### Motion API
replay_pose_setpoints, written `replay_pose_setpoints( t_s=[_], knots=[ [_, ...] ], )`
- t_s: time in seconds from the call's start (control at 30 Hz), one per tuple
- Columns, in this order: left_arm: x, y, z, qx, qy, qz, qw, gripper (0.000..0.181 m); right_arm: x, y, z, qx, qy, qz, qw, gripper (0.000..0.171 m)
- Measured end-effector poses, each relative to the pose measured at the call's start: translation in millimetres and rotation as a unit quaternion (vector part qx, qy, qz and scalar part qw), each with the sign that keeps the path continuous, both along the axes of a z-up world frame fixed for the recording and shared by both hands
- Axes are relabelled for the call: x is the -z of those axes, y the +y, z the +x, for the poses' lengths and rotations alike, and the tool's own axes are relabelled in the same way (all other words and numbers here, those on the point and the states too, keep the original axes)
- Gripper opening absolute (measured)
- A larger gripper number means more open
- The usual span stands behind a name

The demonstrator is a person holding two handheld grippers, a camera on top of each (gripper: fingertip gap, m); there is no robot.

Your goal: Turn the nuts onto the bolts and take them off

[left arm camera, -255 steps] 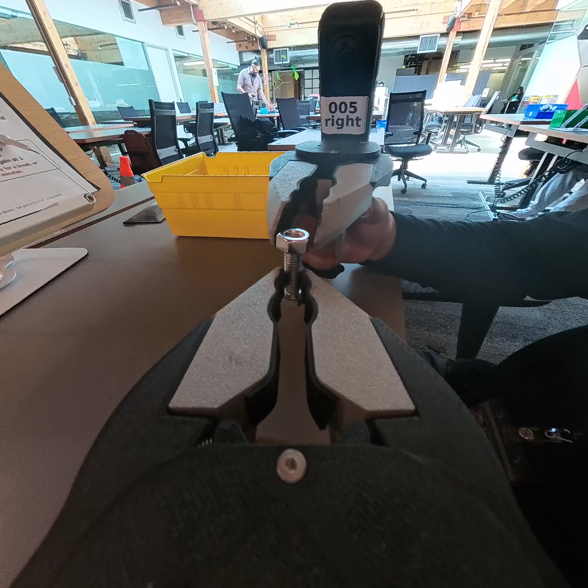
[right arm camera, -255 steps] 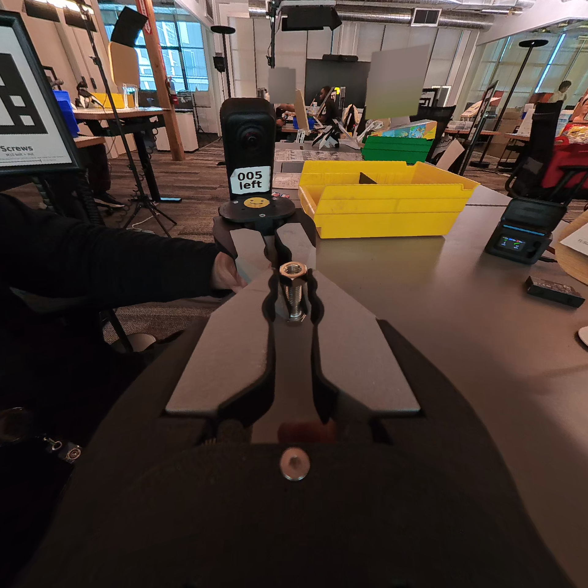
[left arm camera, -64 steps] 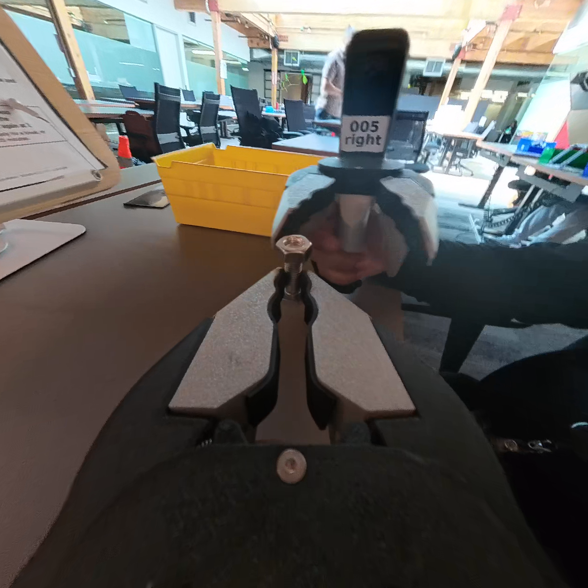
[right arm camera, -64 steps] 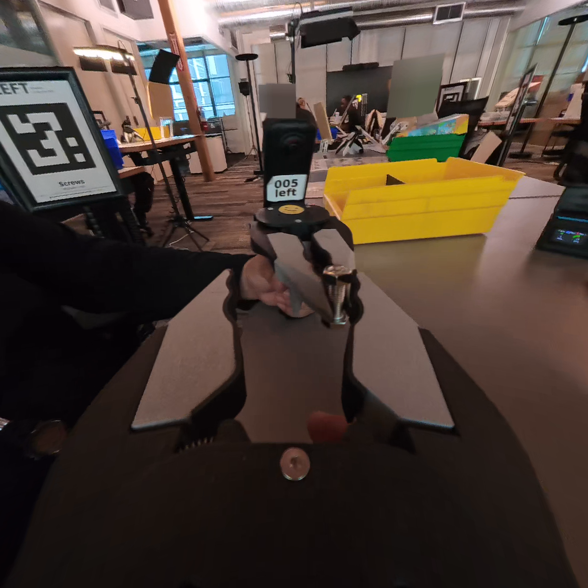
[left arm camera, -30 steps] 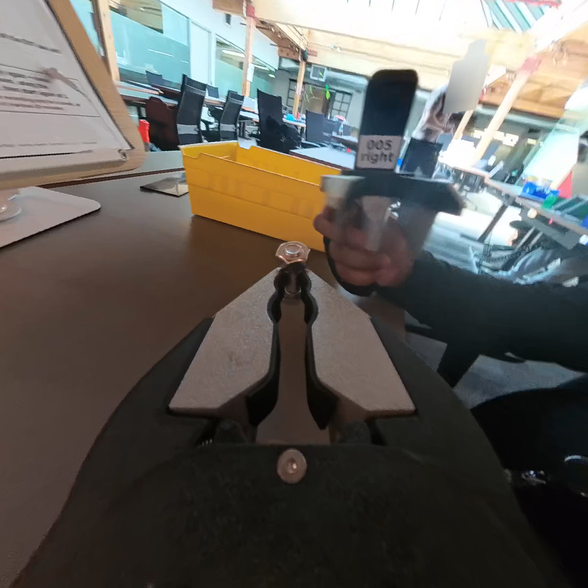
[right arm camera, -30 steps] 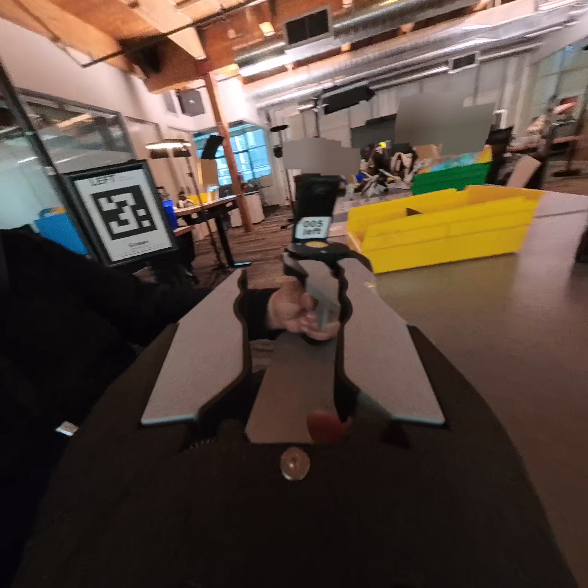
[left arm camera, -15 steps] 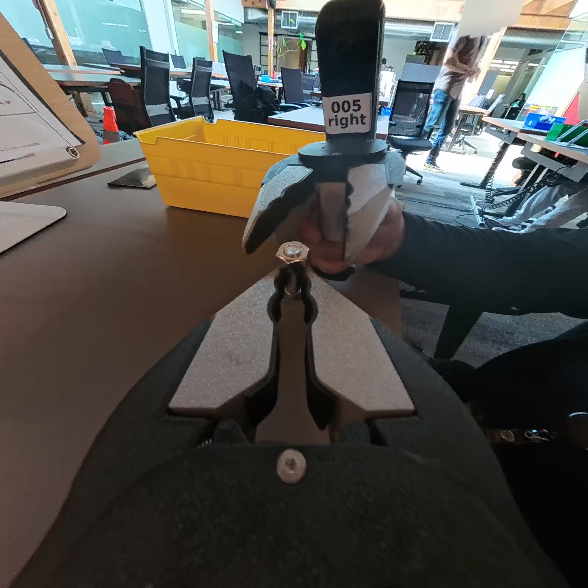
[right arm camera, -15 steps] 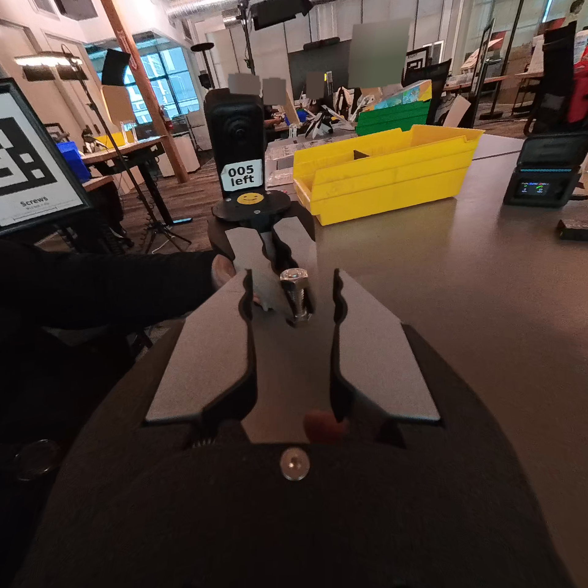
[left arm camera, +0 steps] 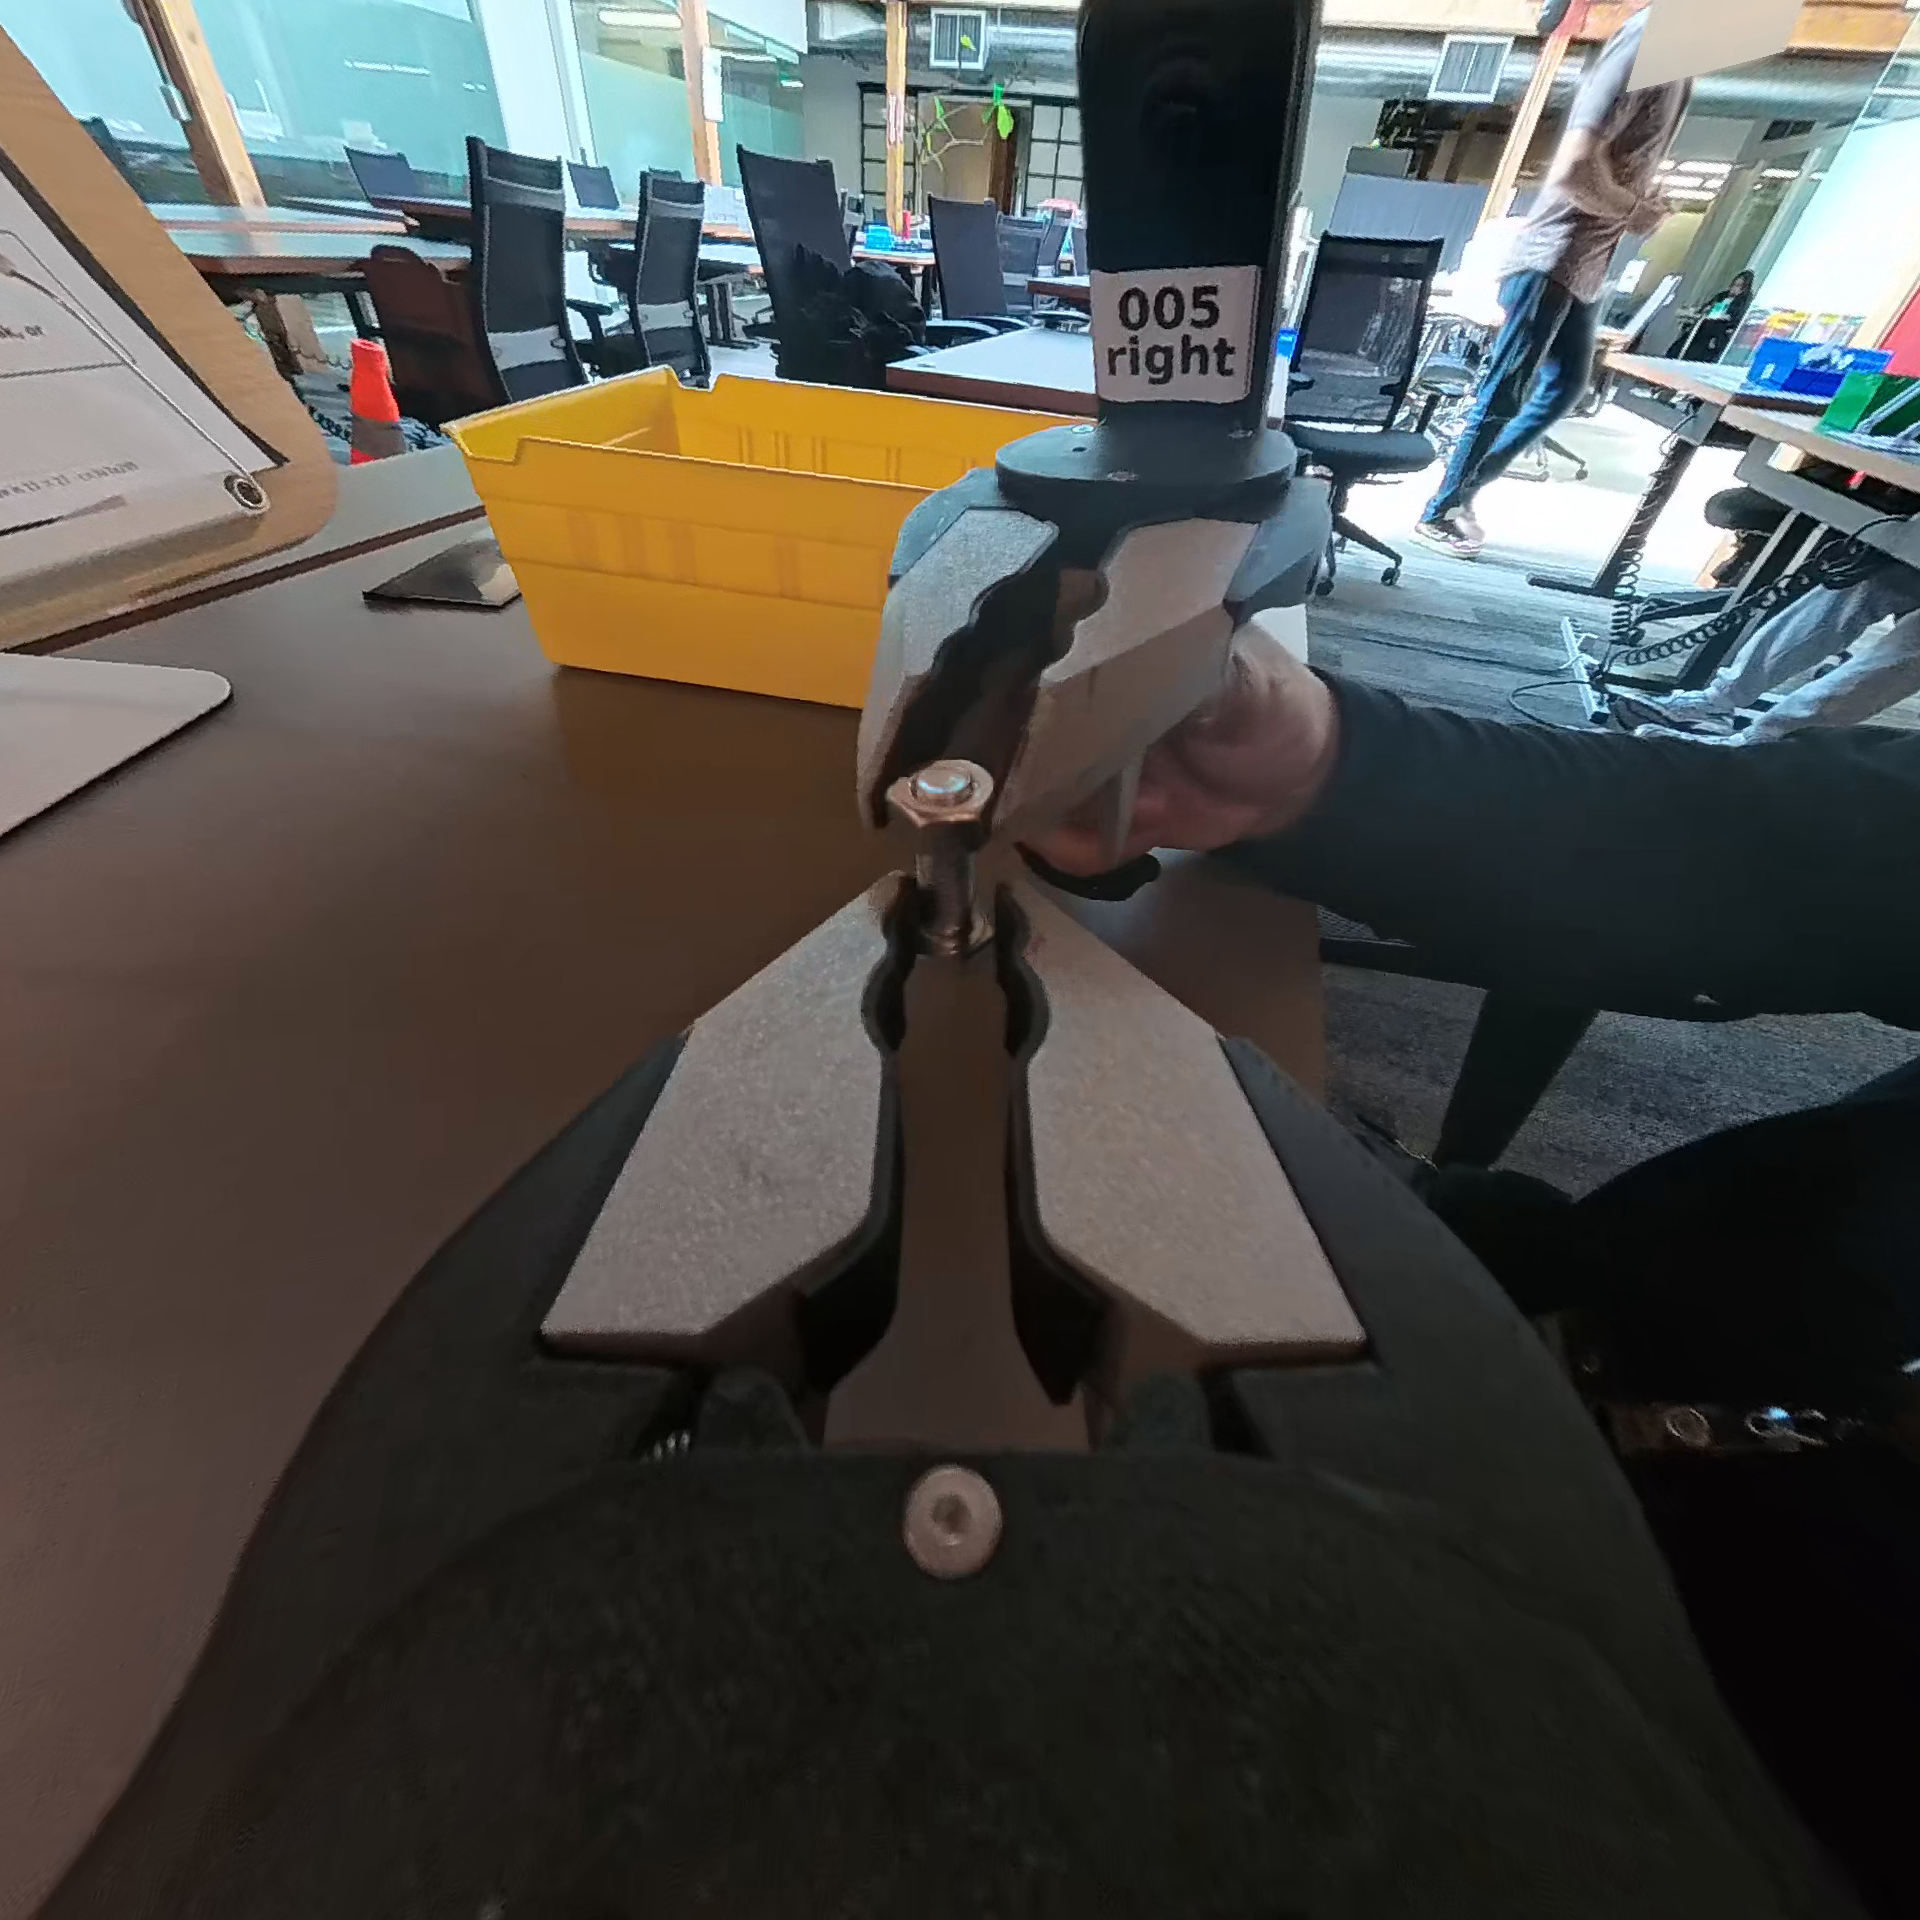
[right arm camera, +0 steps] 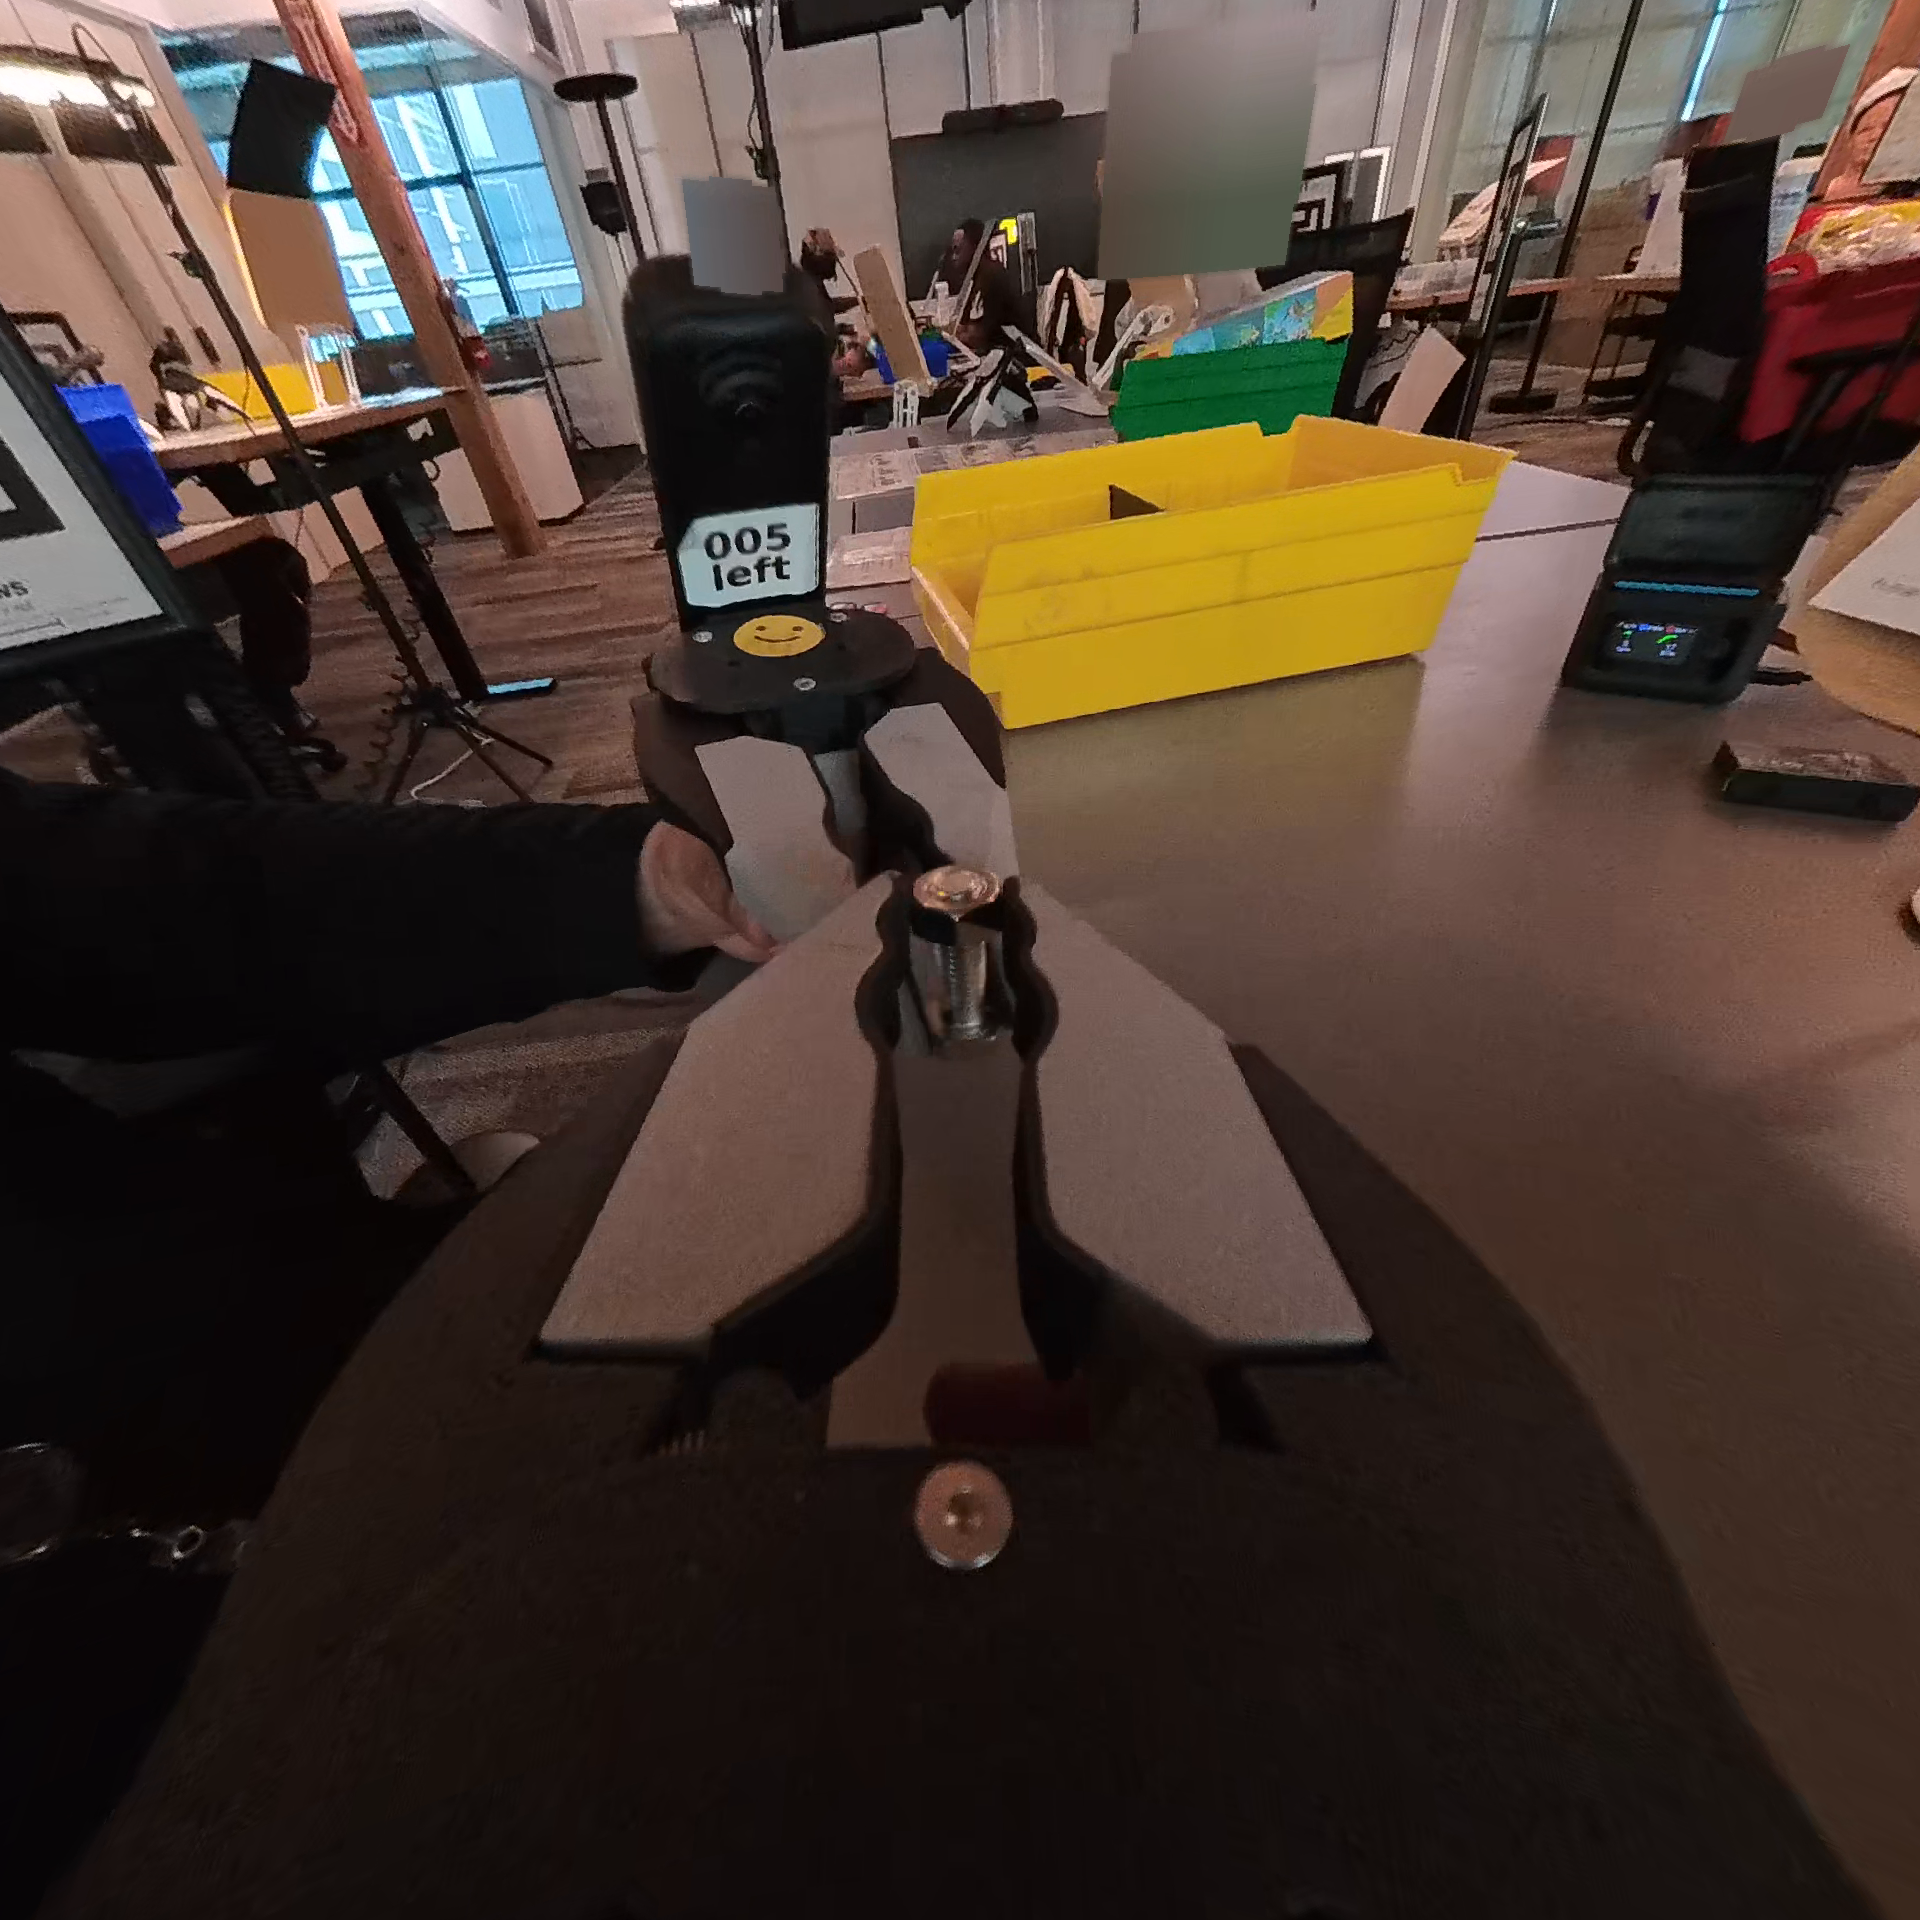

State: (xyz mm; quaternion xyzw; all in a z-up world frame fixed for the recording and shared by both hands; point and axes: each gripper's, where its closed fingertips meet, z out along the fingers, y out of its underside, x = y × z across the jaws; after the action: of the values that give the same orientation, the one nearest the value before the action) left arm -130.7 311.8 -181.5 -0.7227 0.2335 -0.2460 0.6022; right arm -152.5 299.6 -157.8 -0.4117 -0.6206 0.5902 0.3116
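In the left wrist view my left gripper point(left arm camera: 945, 920) is shut on the lower shank of a steel bolt point(left arm camera: 943, 883) and holds it upright above the brown table point(left arm camera: 312, 987). A hex nut point(left arm camera: 938, 805) sits at the bolt's top end. My right gripper point(left arm camera: 945, 821) reaches in from the far side, its jaws closed around that nut. In the right wrist view my right gripper point(right arm camera: 956, 909) pinches the nut point(right arm camera: 951, 920), with the bolt's threaded shank point(right arm camera: 961, 987) hanging between its fingers. The left gripper's fingers point(right arm camera: 764, 821) show just behind.
A yellow bin point(left arm camera: 727, 582) stands on the table behind the grippers and also shows in the right wrist view point(right arm camera: 1195, 603). A board with a paper sheet point(left arm camera: 104, 416) stands at the left. A black device with a screen point(right arm camera: 1683, 613) and a small black block point(right arm camera: 1813, 795) lie at the right. Both grippers' tips are close together, under 4 cm apart.
My right gripper swung round to face the left one, came in open over the bolt's top, and closed on the nut. My left gripper kept its hold on the bolt.
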Motion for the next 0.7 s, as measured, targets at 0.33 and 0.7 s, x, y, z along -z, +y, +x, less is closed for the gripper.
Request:
replay_pose_setpoints(
  t_s=[0.33, 0.7],
  knots=[
    [0, 1, -1, 0.0, -0.004, -0.005, 1.0, 0.037, -4, 5, 0, 0.011, 0.009, -0.012, 1.0, 0.014],
    [2, 4, -2, -0.012, 0.003, -0.008, 1.0, 0.029, -11, 0, 1, -0.001, 0.025, -0.022, 0.999, 0.014]
  ],
)
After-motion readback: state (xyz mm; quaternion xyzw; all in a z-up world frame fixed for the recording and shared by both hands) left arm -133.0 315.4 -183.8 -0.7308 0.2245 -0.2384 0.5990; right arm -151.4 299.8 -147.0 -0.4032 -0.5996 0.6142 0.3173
